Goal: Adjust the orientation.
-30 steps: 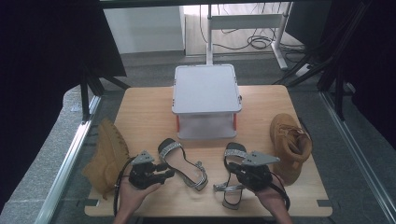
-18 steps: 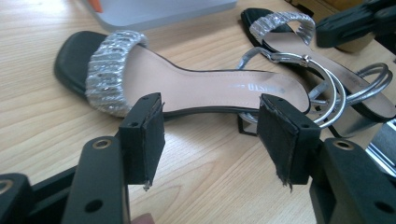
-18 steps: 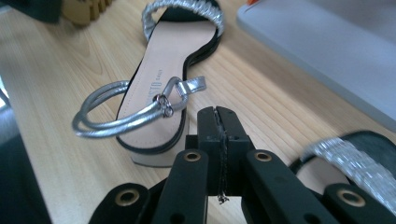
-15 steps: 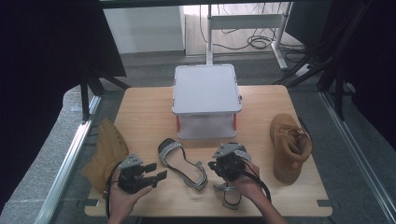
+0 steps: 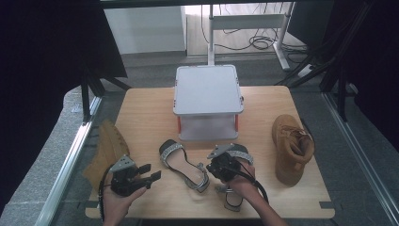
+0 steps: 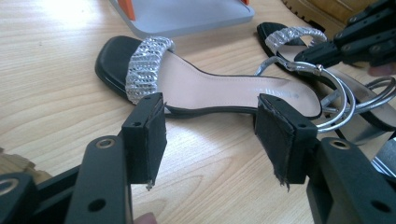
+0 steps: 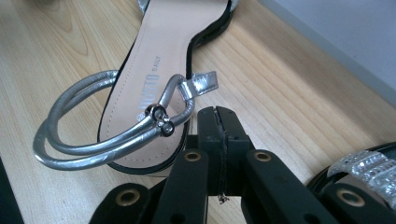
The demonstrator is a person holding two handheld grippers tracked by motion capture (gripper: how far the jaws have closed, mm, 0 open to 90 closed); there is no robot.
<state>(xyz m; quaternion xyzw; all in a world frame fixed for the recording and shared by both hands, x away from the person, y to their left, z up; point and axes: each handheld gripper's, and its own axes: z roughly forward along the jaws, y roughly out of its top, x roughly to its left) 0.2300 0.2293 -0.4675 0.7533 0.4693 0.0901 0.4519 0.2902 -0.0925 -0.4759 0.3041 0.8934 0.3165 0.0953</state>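
Item: left sandal (image 5: 184,164), lying just before the grey box (image 5: 208,101), long axis toe-to-box, heel nearer. Left gripper (image 5: 149,173), jaws just opened, empty, faced its side. Right gripper (image 7: 218,122) shut, empty, at the ankle strap (image 7: 107,133).

- Table (image 5: 150,113): pale wood, visible grain, matt.
- Left sandal (image 6: 219,91): smooth beige insole, leather-like, with a printed mark; black edge with a slight sheen; toe band (image 6: 145,67) covered in glittering silver facets.
- Ankle strap (image 7: 88,133) of that sandal: smooth tubular silver cord, metallic gloss, small metal clasp.
- Right sandal (image 5: 242,157), near the front edge: same sparkling silver band.
- Boots (image 5: 291,148), at the right and left edges: tan, napped, suede-like, matt.
- Box (image 5: 207,89), near the back edge: pale grey plastic, smooth, satin; orange plastic clips.
- Left gripper (image 6: 210,135): matt black plastic; fingers (image 6: 145,135) faced with frayed black padding.
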